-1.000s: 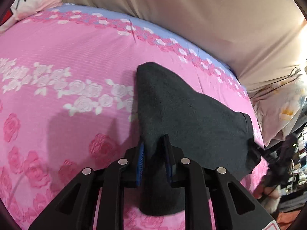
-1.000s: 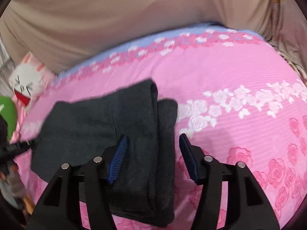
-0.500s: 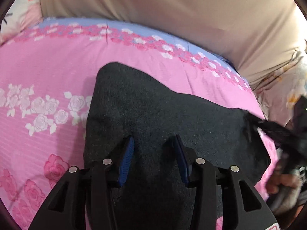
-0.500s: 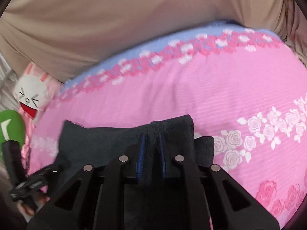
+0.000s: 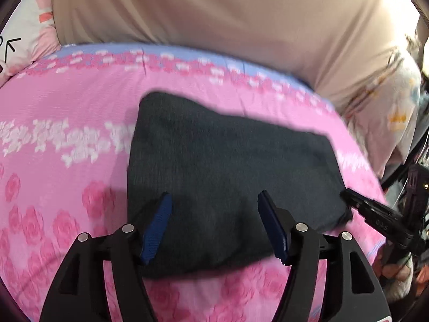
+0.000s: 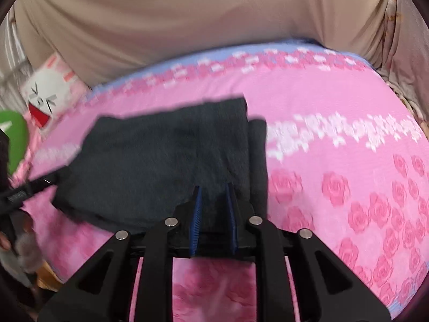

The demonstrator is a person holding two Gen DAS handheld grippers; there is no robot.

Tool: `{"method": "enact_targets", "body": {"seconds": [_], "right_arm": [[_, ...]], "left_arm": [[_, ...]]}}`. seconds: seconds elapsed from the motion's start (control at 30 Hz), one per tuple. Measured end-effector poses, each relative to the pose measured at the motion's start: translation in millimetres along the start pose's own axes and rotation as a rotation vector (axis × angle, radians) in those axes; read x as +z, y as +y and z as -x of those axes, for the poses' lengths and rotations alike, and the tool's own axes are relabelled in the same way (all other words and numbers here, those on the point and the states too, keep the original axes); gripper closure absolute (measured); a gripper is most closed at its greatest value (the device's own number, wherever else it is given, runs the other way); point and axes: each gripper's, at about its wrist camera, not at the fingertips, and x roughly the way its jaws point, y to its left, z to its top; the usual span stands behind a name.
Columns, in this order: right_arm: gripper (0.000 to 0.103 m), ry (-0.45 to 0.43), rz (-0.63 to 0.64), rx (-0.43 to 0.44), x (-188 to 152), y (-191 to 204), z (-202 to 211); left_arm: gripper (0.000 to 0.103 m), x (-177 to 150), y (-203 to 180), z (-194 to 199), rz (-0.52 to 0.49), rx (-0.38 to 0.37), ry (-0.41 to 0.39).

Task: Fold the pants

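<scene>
A pair of dark charcoal knit pants [image 5: 230, 177], already folded into a thick, roughly rectangular bundle, lies flat on a pink bedsheet printed with roses and white flowers [image 5: 67, 102]. In the right wrist view the bundle's long axis runs left to right, with a narrower folded layer showing along its right edge. The right gripper [image 6: 214, 209], black with blue ribbed pads, has its jaws drawn narrow and pinched on the near edge of the pants, close to that right end; dark fabric fills the gap between the pads. The left gripper [image 5: 214, 228] hangs over the near part of the bundle with its jaws opening and already wide; cloth lies beneath and between them, but the pads do not press on it. The pants extend forward and away from both claws, toward the far side of the bed. Judging from this, the right hand is the one with a hold and would lead any further fold or tidy. Beyond the sheet's lilac border rises a beige fabric backdrop [image 6: 187, 21], and a white cartoon-face cushion [image 6: 45, 99] sits at the bed's left corner.
</scene>
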Motion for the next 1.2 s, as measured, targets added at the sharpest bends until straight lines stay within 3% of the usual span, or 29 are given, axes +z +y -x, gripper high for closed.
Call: {"method": "enact_targets", "body": {"seconds": [0.17, 0.27, 0.4, 0.53, 0.73, 0.83, 0.9, 1.0, 1.03, 1.07, 1.13, 1.2], "right_arm": [[0.085, -0.053, -0.012, 0.018, 6, 11, 27], [0.086, -0.005, -0.004, -0.021, -6, 3, 5], [0.085, -0.050, -0.062, 0.022, -4, -1, 23], [0.062, -0.061, -0.103, 0.018, -2, -11, 32], [0.062, -0.028, -0.171, 0.014, -10, -27, 24], [0.054, -0.027, -0.176, 0.009, -13, -27, 25], [0.047, -0.026, -0.177, 0.009, -14, -29, 26], [0.037, -0.034, -0.178, 0.007, -14, -31, 31], [0.031, -0.036, -0.180, 0.013, -14, -32, 34], [0.021, -0.033, -0.185, 0.029, -14, -33, 35], [0.011, -0.021, -0.188, 0.064, -13, -36, 36], [0.011, 0.000, -0.196, 0.117, -11, -37, 33]], "left_arm": [[0.038, -15, -17, -3, -0.081, 0.123, -0.033], [0.035, -18, -19, -9, -0.091, 0.141, -0.029], [0.033, -18, -21, -8, -0.094, 0.164, -0.033], [0.032, -20, -21, -6, -0.089, 0.175, -0.034], [0.031, -21, -24, -5, -0.090, 0.200, -0.039], [0.030, -22, -23, -3, -0.083, 0.199, -0.038], [0.030, -22, -22, 2, -0.069, 0.188, -0.041], [0.027, -22, -11, 19, 0.000, 0.099, -0.053], [0.026, -21, 1, 29, 0.052, 0.044, -0.056], [0.024, -19, 10, 34, 0.091, 0.014, -0.056], [0.023, -16, 33, 43, 0.175, -0.031, -0.050], [0.023, -14, 50, 44, 0.229, -0.044, -0.042]]}}
